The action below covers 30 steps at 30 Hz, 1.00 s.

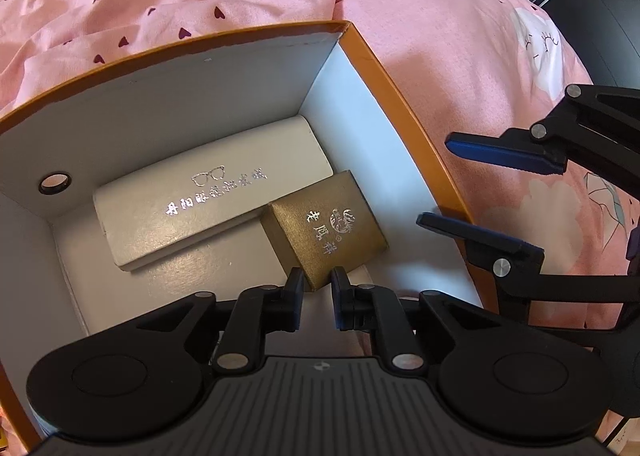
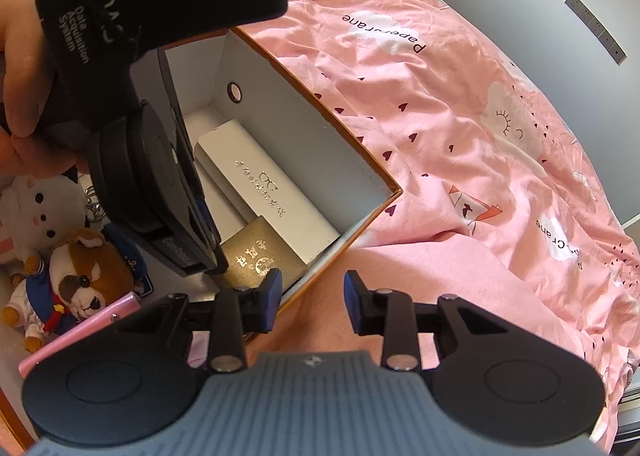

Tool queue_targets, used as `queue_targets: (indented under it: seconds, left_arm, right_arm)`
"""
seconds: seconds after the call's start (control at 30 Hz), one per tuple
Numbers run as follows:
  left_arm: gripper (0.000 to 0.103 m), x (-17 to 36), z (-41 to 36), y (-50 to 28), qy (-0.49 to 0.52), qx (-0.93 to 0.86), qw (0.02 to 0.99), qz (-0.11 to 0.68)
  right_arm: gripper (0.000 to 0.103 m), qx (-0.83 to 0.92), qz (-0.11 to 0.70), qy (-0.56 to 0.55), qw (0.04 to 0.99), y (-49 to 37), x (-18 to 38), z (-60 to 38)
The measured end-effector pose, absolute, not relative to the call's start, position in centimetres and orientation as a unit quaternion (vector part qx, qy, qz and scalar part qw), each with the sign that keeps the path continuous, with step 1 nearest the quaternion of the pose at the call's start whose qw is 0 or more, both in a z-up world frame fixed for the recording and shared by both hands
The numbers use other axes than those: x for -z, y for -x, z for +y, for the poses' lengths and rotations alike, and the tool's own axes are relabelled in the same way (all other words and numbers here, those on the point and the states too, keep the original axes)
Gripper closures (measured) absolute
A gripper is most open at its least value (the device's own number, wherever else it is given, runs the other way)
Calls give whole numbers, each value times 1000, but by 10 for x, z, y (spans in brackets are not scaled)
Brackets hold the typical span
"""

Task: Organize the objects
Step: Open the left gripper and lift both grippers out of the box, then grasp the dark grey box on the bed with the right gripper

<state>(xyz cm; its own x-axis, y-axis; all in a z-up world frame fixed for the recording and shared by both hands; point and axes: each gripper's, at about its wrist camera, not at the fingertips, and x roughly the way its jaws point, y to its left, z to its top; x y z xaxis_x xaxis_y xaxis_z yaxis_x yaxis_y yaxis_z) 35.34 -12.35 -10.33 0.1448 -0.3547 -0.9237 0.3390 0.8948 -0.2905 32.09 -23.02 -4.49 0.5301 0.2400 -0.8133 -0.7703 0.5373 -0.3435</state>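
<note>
An orange cardboard box (image 1: 380,68) with a white inside lies open on the bed. In it lie a white glasses case (image 1: 200,192) and, leaning on the case's near edge, a small gold box (image 1: 324,232). My left gripper (image 1: 318,284) reaches down into the orange box, its pads closed on the gold box's near corner. My right gripper (image 1: 434,180) hovers just outside the orange box's right wall, open and empty. The right wrist view shows that gripper (image 2: 312,292) over the sheet by the orange box (image 2: 320,104), and my left gripper (image 2: 218,262) on the gold box (image 2: 256,260) beside the case (image 2: 264,176).
A pink printed bedsheet (image 2: 460,136) spreads around the box. Beyond the box's left side sit a brown plush dog (image 2: 80,272), a white plush toy (image 2: 36,208) and a pink flat item (image 2: 80,324). A hand (image 2: 20,76) holds the left gripper's handle.
</note>
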Motion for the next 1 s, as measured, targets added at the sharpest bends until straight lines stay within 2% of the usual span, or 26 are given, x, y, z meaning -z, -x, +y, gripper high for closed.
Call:
queue_targets:
  seconds: [0.23, 0.37, 0.63, 0.8, 1.0]
  left_arm:
    - [87, 62, -100, -343, -1, 244, 780, 576]
    - [83, 29, -77, -324, -32, 246, 799, 548]
    - [83, -25, -9, -286, -100, 195, 829, 515]
    - [78, -35, 46, -265, -120, 148, 833, 519]
    - [77, -24, 108, -241, -111, 97, 826, 544]
  right_arm:
    - [68, -322, 355, 360, 800, -306, 29, -225]
    - [68, -334, 350, 352, 801, -293, 16, -212]
    - [68, -369, 320, 334, 806, -261, -13, -161]
    - [62, -407, 306, 303, 806, -248, -28, -121]
    - [62, -446, 289, 326, 782, -227, -19, -60]
